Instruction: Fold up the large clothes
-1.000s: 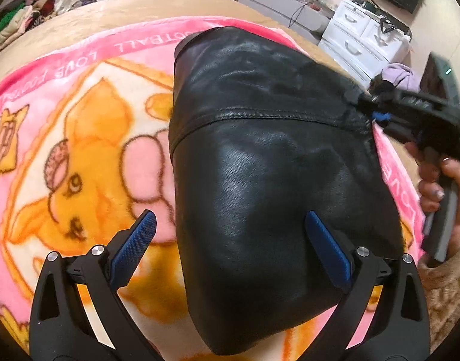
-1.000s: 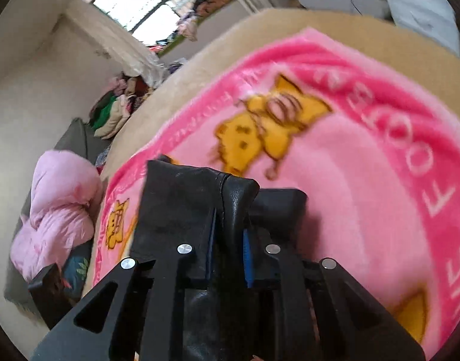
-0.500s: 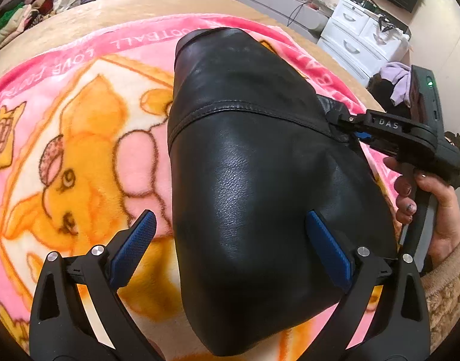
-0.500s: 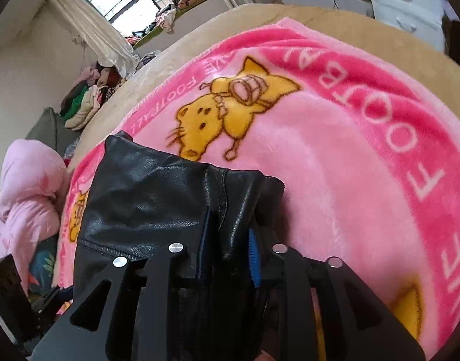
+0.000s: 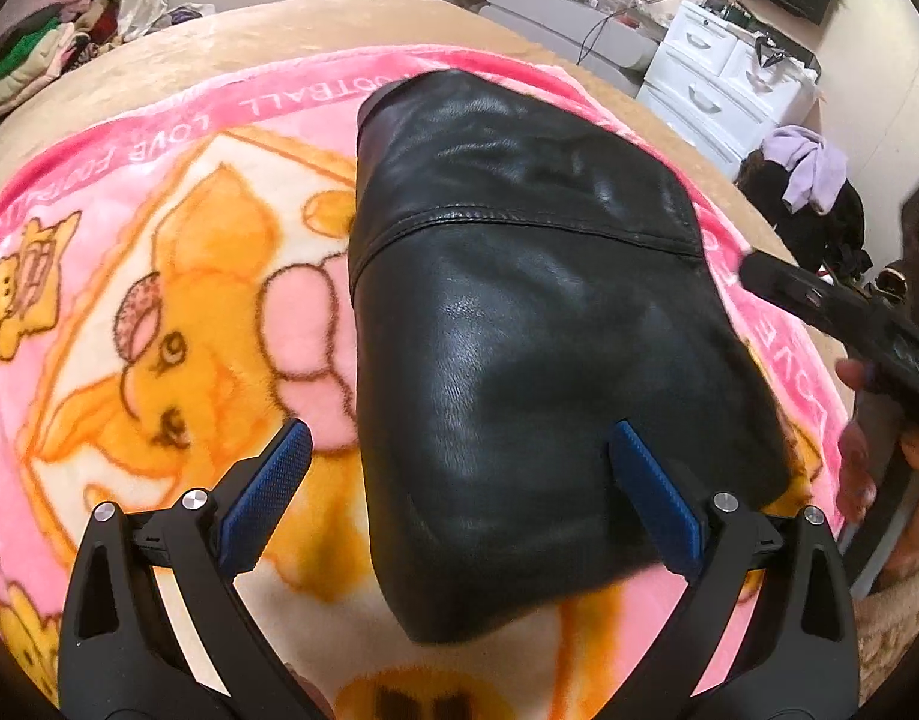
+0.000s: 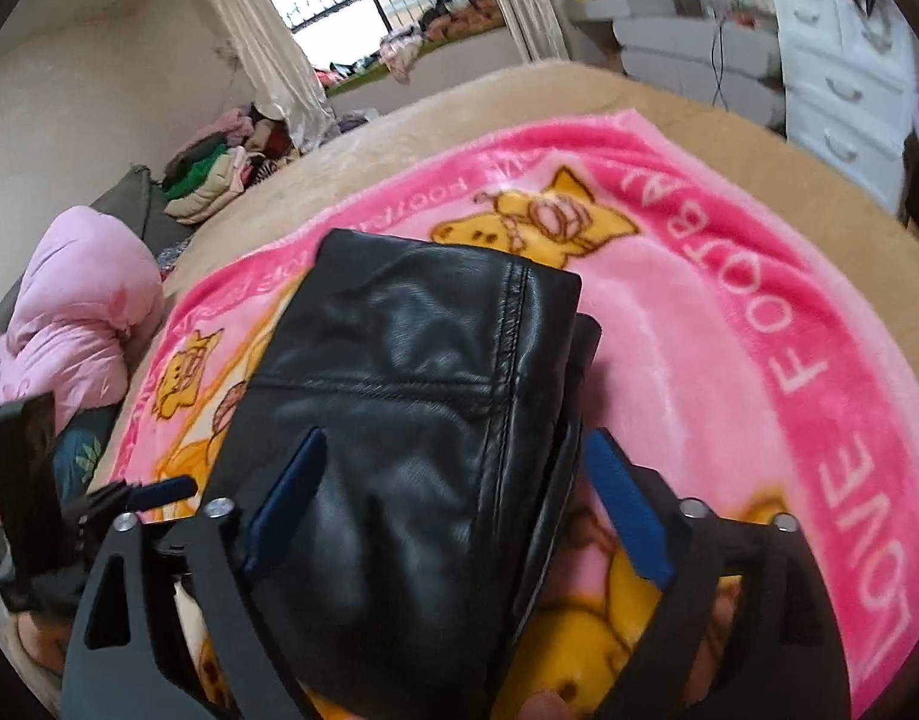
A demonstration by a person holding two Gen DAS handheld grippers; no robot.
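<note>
A folded black leather garment (image 5: 519, 330) lies on the pink cartoon blanket (image 5: 159, 330). My left gripper (image 5: 459, 438) hovers open over the garment's near end, and its blue pads touch nothing. In the left wrist view my right gripper (image 5: 819, 306) is a blurred black shape off the garment's right edge, with a hand (image 5: 855, 468) beneath it. In the right wrist view the right gripper (image 6: 456, 444) has its jaws opening wide. The garment (image 6: 399, 390) lies between them, and the pads stand clear of the leather. The left gripper (image 6: 159, 489) shows at the left.
The blanket (image 6: 729, 330) covers a beige bed (image 5: 279, 36). White drawers (image 5: 717, 84) and a lilac cloth heap (image 5: 807, 162) stand beyond the bed's right side. A pile of clothes (image 5: 27, 60) lies far left. A pink duvet (image 6: 69, 312) sits beside the bed.
The right gripper, shut on the garment's folded edge before, has let go and its jaws have spread wide. It has drawn back from the edge. The left gripper stays open, hardly moved.
</note>
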